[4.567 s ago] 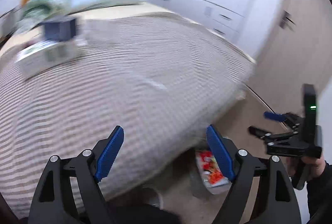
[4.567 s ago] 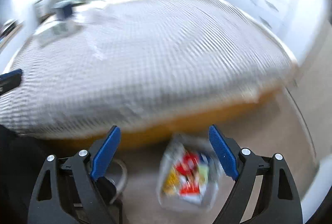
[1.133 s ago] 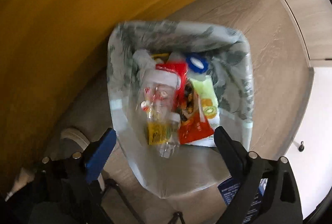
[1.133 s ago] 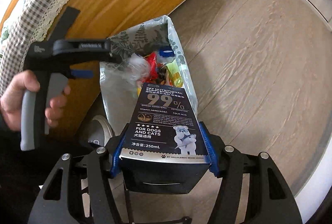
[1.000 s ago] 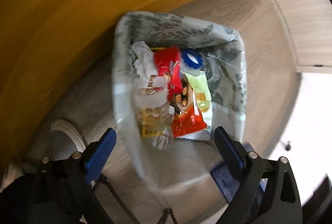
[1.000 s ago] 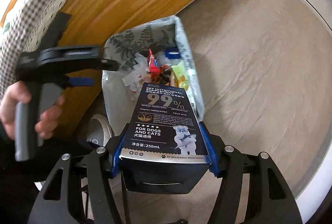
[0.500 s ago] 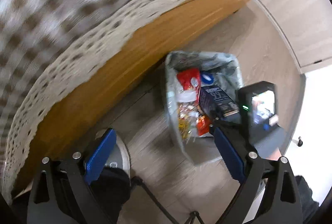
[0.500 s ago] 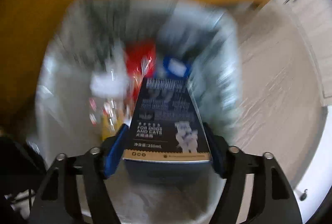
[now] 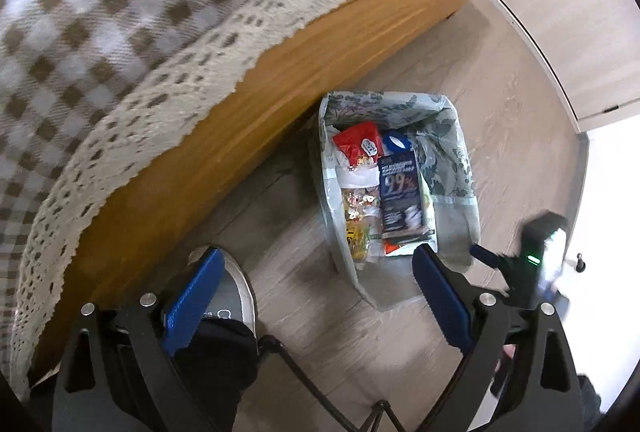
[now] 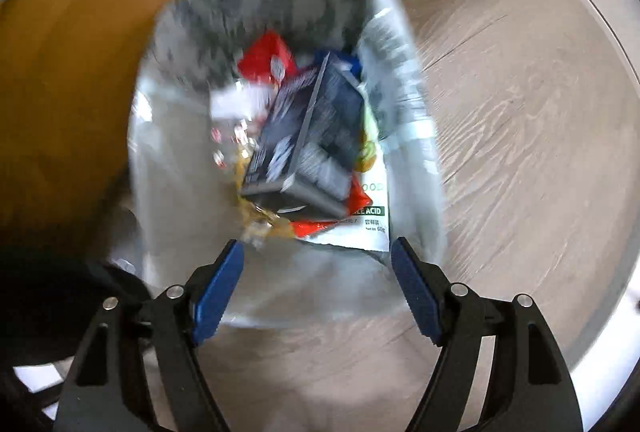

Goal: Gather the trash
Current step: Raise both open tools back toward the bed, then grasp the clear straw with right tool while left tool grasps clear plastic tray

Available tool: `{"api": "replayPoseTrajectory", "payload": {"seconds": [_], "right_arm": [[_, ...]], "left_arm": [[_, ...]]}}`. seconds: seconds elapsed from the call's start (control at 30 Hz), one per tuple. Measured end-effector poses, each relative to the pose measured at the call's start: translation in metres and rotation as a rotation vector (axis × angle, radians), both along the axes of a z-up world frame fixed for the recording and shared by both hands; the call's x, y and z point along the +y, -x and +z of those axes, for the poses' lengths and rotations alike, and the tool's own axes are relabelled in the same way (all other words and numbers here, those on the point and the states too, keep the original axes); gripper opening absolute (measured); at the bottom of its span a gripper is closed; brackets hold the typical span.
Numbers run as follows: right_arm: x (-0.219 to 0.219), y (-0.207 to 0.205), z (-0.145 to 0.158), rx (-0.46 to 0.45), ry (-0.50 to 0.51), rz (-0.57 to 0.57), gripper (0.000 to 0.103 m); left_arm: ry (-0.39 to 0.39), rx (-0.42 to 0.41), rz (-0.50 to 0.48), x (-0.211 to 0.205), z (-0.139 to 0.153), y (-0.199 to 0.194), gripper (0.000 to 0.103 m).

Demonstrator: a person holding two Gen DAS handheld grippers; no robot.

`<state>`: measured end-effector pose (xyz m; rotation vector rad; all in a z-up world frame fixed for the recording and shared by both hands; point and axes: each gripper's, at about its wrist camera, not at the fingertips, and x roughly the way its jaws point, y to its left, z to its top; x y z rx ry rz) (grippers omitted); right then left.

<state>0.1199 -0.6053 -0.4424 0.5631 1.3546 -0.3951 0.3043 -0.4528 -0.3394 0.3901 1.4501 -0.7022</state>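
Now the right gripper (image 10: 314, 264), jaws just spread and empty, hangs over the bin (image 10: 416, 136) to drop the dark box (image 10: 304, 136) inside; left gripper (image 9: 316, 292) gapes idle.

The right wrist view is pretty smeared: the trash bag (image 10: 404, 136) and the dark box (image 10: 304, 136) in it are blurred, so the box's print can't be read. From the left wrist, the right tool (image 9: 536, 260) is a blur near the edge. The shoe (image 9: 236, 296) is half hidden.
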Motion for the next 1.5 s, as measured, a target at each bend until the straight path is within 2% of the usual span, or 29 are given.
{"api": "replayPoseTrajectory", "payload": {"seconds": [0.1,0.23,0.37,0.53,0.63,0.73,0.8,0.83,0.9,1.0,1.1,1.2,1.3,1.37,1.43,1.5], "right_arm": [[0.005,0.006,0.020,-0.017,-0.006,-0.014,0.066],[0.026,0.006,0.051,-0.039,0.029,0.024,0.066],[0.036,0.007,0.080,-0.064,0.088,0.038,0.066],[0.038,0.009,0.126,-0.125,0.158,0.033,0.066],[0.045,0.008,0.162,-0.176,0.226,0.064,0.066],[0.055,-0.004,0.203,-0.255,0.299,0.109,0.066],[0.064,-0.018,0.229,-0.320,0.333,0.144,0.066],[0.075,-0.031,0.250,-0.372,0.385,0.166,0.066],[0.091,-0.050,0.272,-0.444,0.437,0.204,0.066],[0.125,-0.108,0.297,-0.532,0.401,0.351,0.066],[0.159,-0.170,0.303,-0.557,0.369,0.477,0.066],[0.189,-0.228,0.295,-0.549,0.370,0.590,0.065],[0.213,-0.291,0.270,-0.483,0.376,0.696,0.046],[0.215,-0.315,0.258,-0.451,0.379,0.722,0.042],[0.212,-0.329,0.250,-0.448,0.332,0.721,0.010],[0.203,-0.331,0.258,-0.490,0.302,0.689,0.009]], "left_arm": [[0.015,-0.002,0.011,0.003,0.002,0.001,0.092],[0.032,0.006,0.009,0.011,0.009,0.007,0.092],[0.082,-0.001,-0.012,0.016,0.022,0.011,0.092],[0.221,-0.042,-0.022,0.028,0.061,0.009,0.092],[0.328,-0.056,0.006,0.050,0.095,0.006,0.092],[0.398,-0.098,0.052,0.083,0.130,-0.004,0.092],[0.426,-0.146,0.085,0.109,0.153,-0.013,0.092],[0.444,-0.175,0.108,0.124,0.165,-0.018,0.092],[0.464,-0.238,0.175,0.161,0.187,-0.034,0.092],[0.451,-0.317,0.280,0.210,0.205,-0.056,0.092],[0.421,-0.356,0.400,0.265,0.213,-0.081,0.092],[0.385,-0.365,0.506,0.311,0.211,-0.100,0.092],[0.347,-0.372,0.574,0.344,0.206,-0.116,0.092],[0.323,-0.377,0.599,0.356,0.206,-0.127,0.092],[0.308,-0.384,0.603,0.366,0.208,-0.140,0.092],[0.290,-0.399,0.589,0.364,0.210,-0.152,0.092]]}}
